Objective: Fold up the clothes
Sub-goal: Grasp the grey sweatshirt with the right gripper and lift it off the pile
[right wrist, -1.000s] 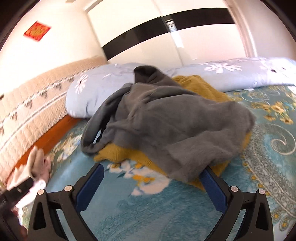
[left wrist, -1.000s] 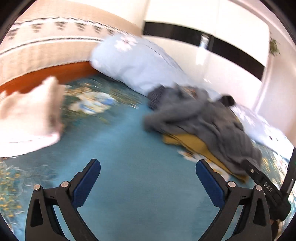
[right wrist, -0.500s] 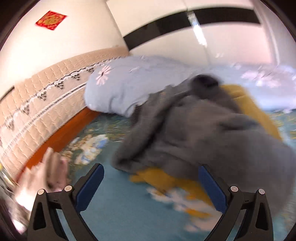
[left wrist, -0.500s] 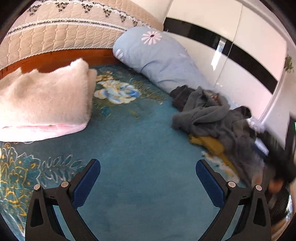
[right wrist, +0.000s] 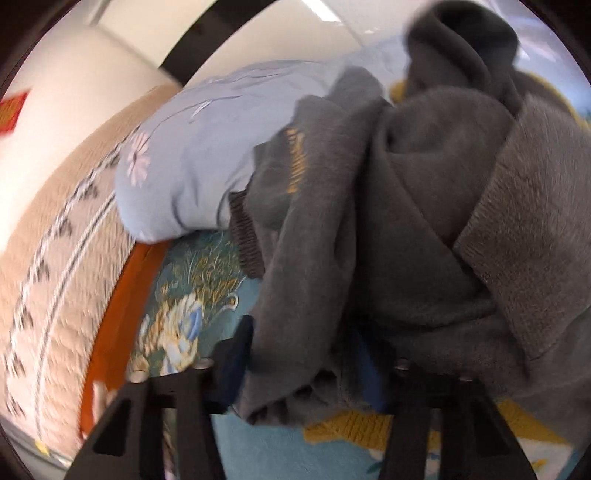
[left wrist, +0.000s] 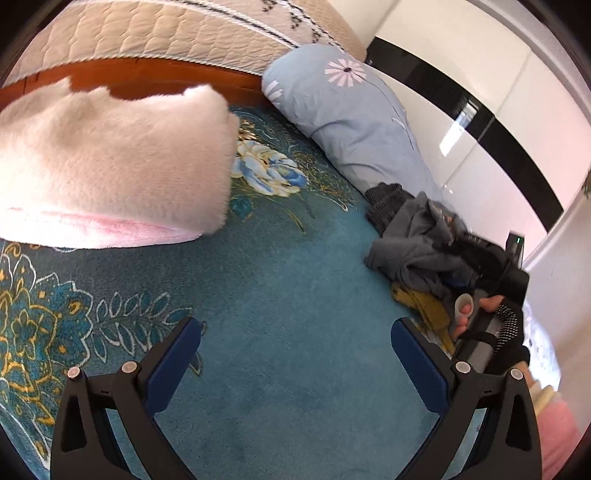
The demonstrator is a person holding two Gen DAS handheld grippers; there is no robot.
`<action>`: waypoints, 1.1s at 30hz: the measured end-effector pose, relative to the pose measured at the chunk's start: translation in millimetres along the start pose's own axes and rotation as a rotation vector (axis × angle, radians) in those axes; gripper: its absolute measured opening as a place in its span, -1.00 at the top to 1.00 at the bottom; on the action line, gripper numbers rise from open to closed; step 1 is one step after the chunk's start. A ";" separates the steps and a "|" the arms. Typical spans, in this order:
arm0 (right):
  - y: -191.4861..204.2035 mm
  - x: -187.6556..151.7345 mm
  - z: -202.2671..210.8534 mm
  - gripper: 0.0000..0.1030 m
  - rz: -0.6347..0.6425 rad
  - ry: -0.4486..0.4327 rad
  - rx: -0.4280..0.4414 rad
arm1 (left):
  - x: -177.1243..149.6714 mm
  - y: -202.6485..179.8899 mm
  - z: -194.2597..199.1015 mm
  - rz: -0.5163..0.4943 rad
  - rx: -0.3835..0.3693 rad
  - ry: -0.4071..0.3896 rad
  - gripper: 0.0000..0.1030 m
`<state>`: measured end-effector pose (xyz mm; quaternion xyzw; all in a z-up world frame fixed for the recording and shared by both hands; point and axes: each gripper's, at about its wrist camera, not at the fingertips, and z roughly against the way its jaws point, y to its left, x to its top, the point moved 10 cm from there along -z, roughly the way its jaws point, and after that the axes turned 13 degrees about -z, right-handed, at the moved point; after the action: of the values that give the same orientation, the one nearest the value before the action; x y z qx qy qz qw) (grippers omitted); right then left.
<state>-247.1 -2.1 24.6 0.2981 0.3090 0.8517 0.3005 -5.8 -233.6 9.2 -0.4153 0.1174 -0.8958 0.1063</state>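
A crumpled grey sweater (right wrist: 424,206) lies on a mustard-yellow garment (right wrist: 354,424) on the teal floral bed cover (left wrist: 280,302). My right gripper (right wrist: 303,362) has its jaws closed on a fold of the grey sweater, with cloth draped between the blue pads. In the left wrist view the same grey sweater (left wrist: 417,243) sits at the right, with the right gripper (left wrist: 491,273) and the gloved hand on it. My left gripper (left wrist: 295,354) is open and empty above bare bed cover. A folded fluffy pink-white garment (left wrist: 107,162) lies at the left.
A pale blue floral pillow (left wrist: 351,122) lies behind the clothes, also in the right wrist view (right wrist: 207,158). A quilted beige headboard (left wrist: 166,33) with an orange wooden rail (left wrist: 140,77) bounds the bed. White wardrobe doors (left wrist: 480,122) stand beyond.
My right gripper moved into the grey sweater and closed on a fold of it. My left gripper swung left towards the folded pink-white garment and stayed open.
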 end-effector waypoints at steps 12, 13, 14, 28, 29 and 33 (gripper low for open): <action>51.5 25.3 98.7 0.80 -0.114 -0.002 0.417 | 1.9 4.4 4.7 0.048 -0.084 -0.006 -0.99; 55.9 27.5 114.2 0.80 -0.098 -0.015 0.431 | 1.4 4.4 4.5 0.051 -0.092 -0.003 -0.99; 60.1 29.6 129.9 0.80 -0.082 -0.030 0.444 | 1.1 4.5 4.9 0.051 -0.099 -0.002 -0.99; 73.3 40.8 377.8 0.81 0.115 -0.225 0.484 | -14.3 -12.4 14.2 -0.004 -0.164 -0.014 -0.99; 68.4 36.7 385.8 0.81 0.123 -0.228 0.475 | -16.4 -14.4 14.5 -0.014 -0.164 -0.014 -0.99; 37.8 18.9 411.4 0.81 0.152 -0.219 0.439 | -29.9 -28.7 19.7 -0.078 -0.168 -0.020 -0.99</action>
<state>13.8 130.1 317.1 0.4692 0.4288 0.7469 0.1954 25.5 -200.1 8.6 -0.4358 0.1748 -0.8821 0.0375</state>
